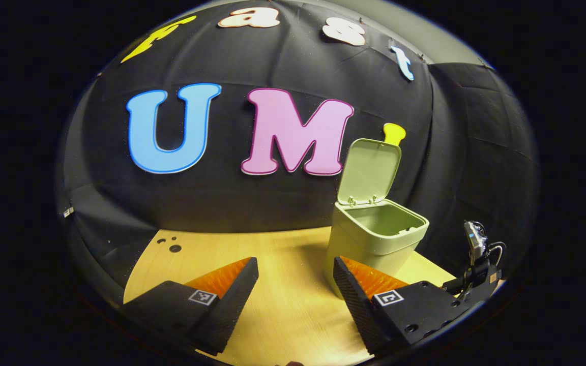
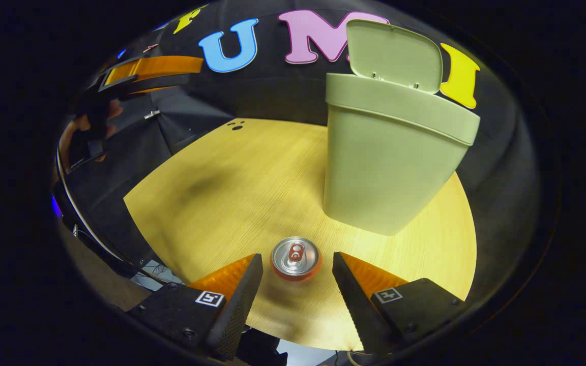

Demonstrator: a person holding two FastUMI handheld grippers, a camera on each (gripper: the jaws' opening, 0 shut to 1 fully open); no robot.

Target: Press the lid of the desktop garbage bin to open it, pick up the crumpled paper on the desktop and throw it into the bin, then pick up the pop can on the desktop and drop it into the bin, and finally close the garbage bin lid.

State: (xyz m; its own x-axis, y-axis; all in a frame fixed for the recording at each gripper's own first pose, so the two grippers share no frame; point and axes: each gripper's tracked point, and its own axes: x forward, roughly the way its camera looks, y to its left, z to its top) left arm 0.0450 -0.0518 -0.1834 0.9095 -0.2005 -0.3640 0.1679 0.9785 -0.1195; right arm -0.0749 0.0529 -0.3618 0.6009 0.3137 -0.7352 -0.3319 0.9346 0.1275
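The pale green garbage bin (image 2: 389, 168) stands on the wooden desktop (image 2: 242, 188) with its lid (image 2: 394, 53) tipped up and back. The bin (image 1: 374, 236) and its raised lid (image 1: 370, 170) sit right of centre in the left gripper view; its inside looks bare from here. A red pop can (image 2: 296, 258) stands upright, seen from above, just ahead of my right gripper (image 2: 297, 272), which is open with a finger on either side of the can, not touching. My left gripper (image 1: 295, 274) hangs open over the desktop, left of the bin.
In the left gripper view the other gripper (image 1: 476, 264) shows low at the right edge. In the right gripper view a hand (image 2: 87, 137) holds the other gripper (image 2: 145, 71) at upper left. Small dark holes (image 2: 236, 125) mark the desktop's far side.
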